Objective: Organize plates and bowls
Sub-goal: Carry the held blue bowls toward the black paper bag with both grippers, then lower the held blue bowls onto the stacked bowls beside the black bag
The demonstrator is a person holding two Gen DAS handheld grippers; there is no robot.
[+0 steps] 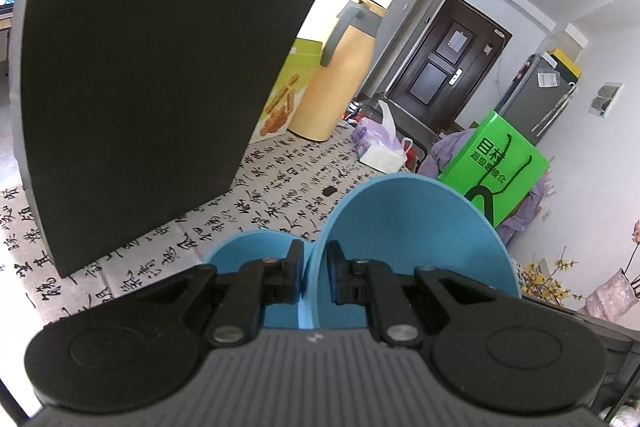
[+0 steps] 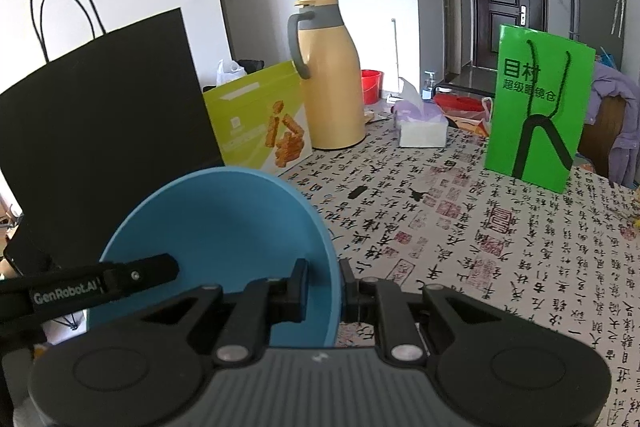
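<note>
Left wrist view
- Left gripper [image 1: 314, 263]: jaws pinched onto the rim of a blue bowl [image 1: 416, 251], which is held tilted, its hollow facing right.
- Second blue piece [image 1: 248, 253]: sits behind the left finger; bowl or plate cannot be told.
- Writing: green paper bag [image 1: 494, 163] bears Chinese characters, "目村" the largest.
- Surface: tablecloth [image 1: 280, 187] printed with black calligraphy.
- On the table: black paper bag [image 1: 152, 75], snack box [image 1: 286, 95], yellow thermos jug [image 1: 340, 75], tissue pack [image 1: 380, 147].
- Room: dark door [image 1: 448, 59], grey fridge [image 1: 536, 95], white walls.

Right wrist view
- Right gripper [image 2: 324, 287]: jaws clamped on the rim of a blue bowl [image 2: 224, 235], held tilted at the table's near left edge.
- Writing: "GenRobot.AI" on the other gripper's finger [image 2: 100, 285], which reaches inside the bowl; the green paper bag [image 2: 536, 103] reads "目村 超级眼镜仓".
- Surface: tablecloth [image 2: 480, 227] with black calligraphy and red seal stamps.
- Room: red bucket [image 2: 372, 85] and dark door [image 2: 506, 3] beyond.
</note>
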